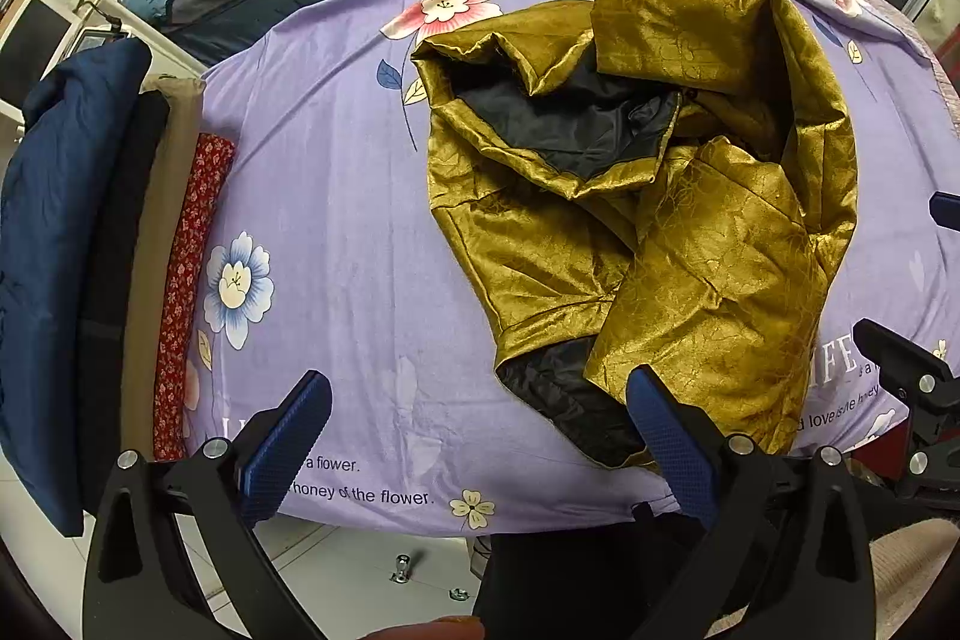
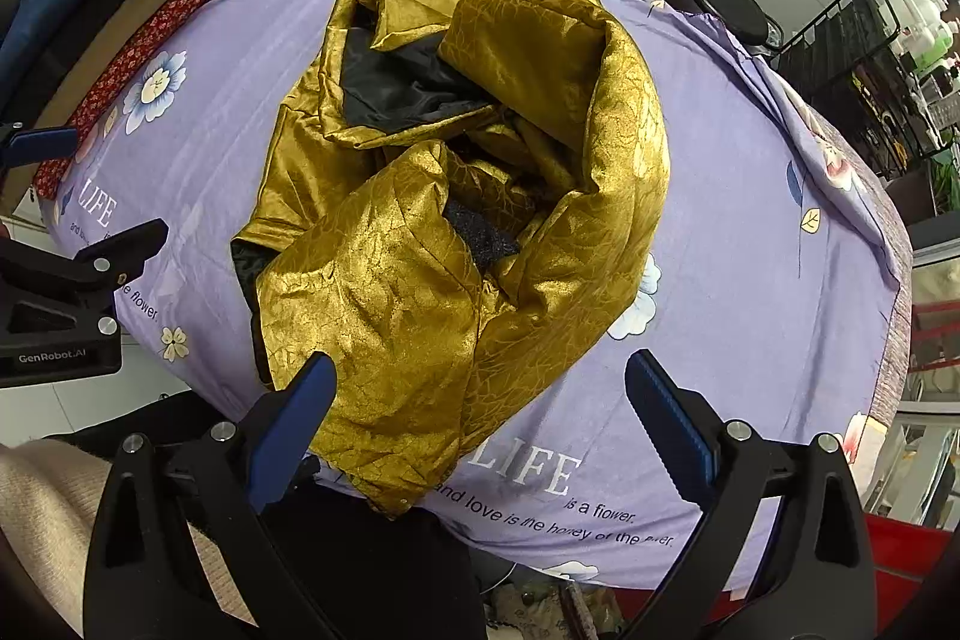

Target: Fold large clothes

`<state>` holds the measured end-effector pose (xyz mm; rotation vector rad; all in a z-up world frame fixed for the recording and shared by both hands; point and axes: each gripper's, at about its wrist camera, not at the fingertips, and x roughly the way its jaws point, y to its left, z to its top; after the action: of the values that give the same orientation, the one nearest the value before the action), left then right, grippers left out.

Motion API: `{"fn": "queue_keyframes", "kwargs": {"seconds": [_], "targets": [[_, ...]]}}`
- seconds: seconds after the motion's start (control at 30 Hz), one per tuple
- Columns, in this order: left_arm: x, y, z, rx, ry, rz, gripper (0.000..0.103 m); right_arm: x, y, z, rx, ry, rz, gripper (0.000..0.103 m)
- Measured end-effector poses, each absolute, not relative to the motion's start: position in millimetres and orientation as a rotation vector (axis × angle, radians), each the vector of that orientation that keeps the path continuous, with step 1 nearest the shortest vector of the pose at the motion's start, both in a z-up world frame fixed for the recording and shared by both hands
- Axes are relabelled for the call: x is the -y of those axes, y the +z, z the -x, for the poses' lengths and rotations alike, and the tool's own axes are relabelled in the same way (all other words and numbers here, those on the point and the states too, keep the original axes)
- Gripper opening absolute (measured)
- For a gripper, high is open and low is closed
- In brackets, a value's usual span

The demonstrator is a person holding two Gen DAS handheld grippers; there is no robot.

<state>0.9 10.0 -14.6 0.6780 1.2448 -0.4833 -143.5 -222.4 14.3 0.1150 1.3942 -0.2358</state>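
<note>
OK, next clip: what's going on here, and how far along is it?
A person holds a gripper in each hand above a table draped in a purple floral sheet. A gold jacket with black lining lies crumpled in a heap on it, not yet spread or folded. The left gripper and right gripper both hang wide open near the jacket's near edge, gripping nothing. Folded clothes sit stacked at the table's left end.

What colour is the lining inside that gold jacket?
Black lining, clearest in the left wrist view.
</note>
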Motion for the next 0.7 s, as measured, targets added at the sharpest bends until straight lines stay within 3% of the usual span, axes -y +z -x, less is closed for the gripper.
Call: {"fn": "queue_keyframes", "kwargs": {"seconds": [0.7], "targets": [[-12.8,-15.5,-5.6,-1.256,-0.461,-0.684,0.096,220.4,12.6,142.4,-1.402,-0.234,-0.112,0.095]]}}
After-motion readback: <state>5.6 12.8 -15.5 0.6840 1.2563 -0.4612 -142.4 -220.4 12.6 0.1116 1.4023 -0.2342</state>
